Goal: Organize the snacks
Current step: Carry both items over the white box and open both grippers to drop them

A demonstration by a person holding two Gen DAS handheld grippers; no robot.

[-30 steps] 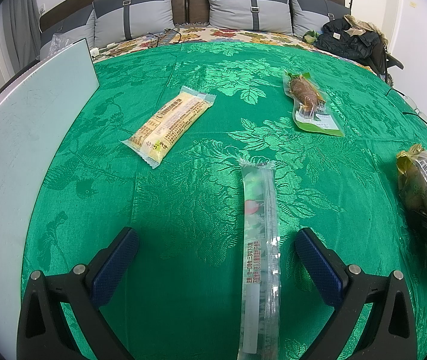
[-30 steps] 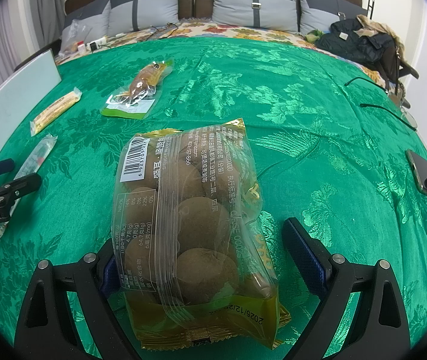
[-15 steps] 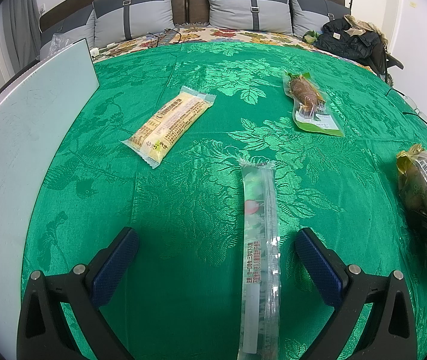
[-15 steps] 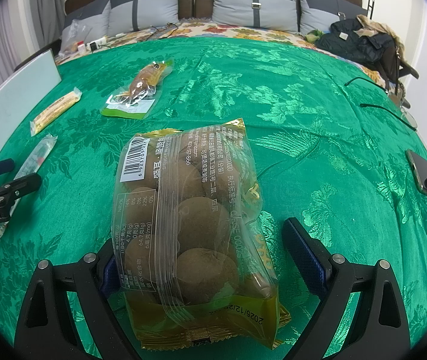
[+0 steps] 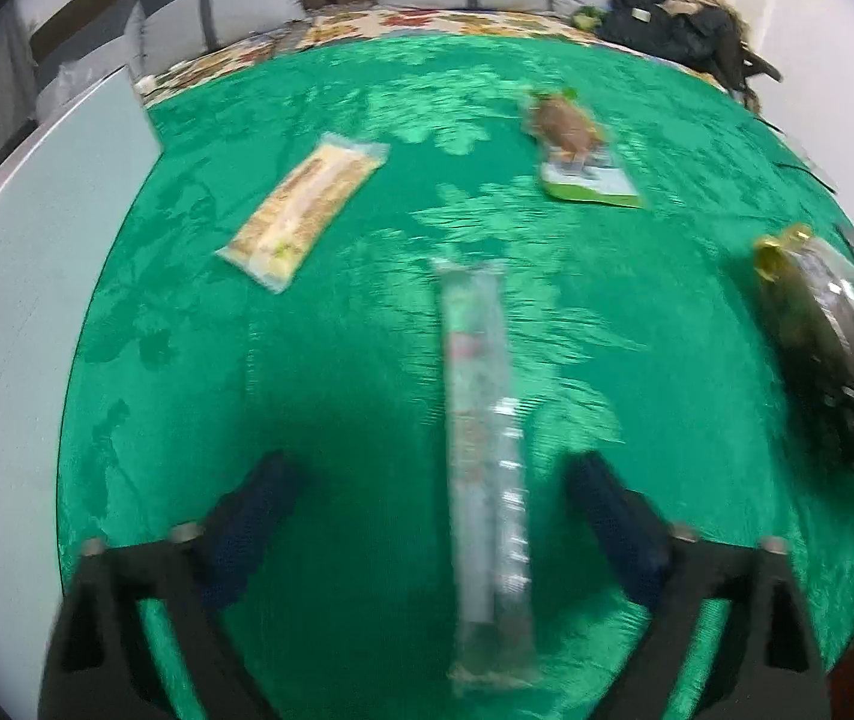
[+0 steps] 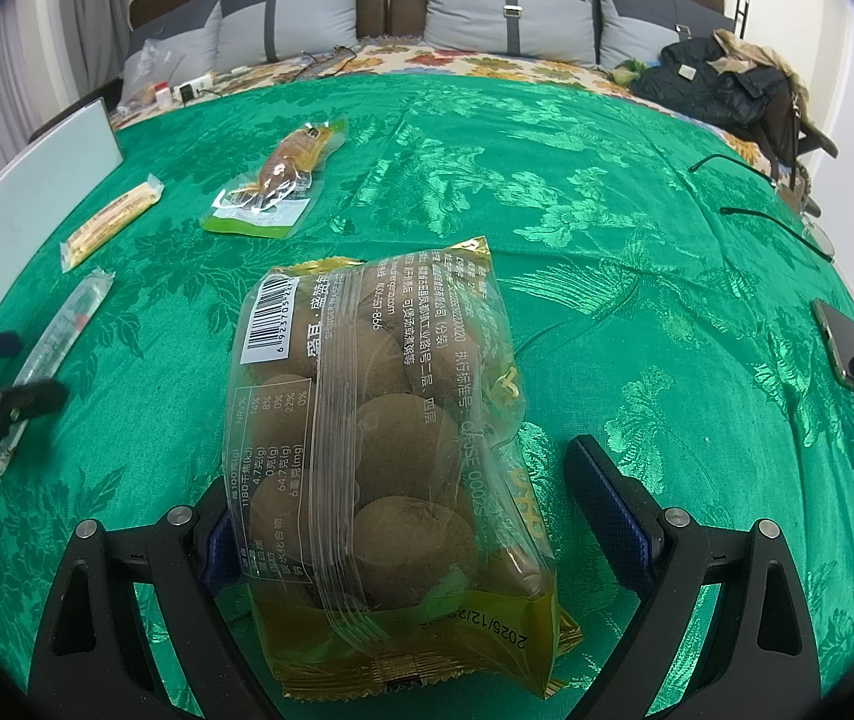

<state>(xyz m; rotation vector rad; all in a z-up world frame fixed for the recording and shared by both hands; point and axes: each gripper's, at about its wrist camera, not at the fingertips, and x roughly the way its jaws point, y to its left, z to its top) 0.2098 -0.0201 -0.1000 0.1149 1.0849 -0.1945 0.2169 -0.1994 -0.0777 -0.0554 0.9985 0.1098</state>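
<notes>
Left wrist view, blurred: my left gripper (image 5: 433, 516) is closing, its jaws astride a long clear stick packet (image 5: 484, 456), pads not touching. Yellow bar (image 5: 305, 207) at 11 o'clock.

Right wrist view: my right gripper (image 6: 402, 510) stands wide around a crinkly bag of brown balls (image 6: 384, 420); whether the pads touch it I cannot tell. Shiny green bedspread (image 6: 607, 228), grey pillows (image 6: 505, 12).

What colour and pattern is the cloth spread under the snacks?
The bedspread is bright emerald green, with a shiny woven pattern of leaves and flowers. The right wrist view shows it best.
</notes>
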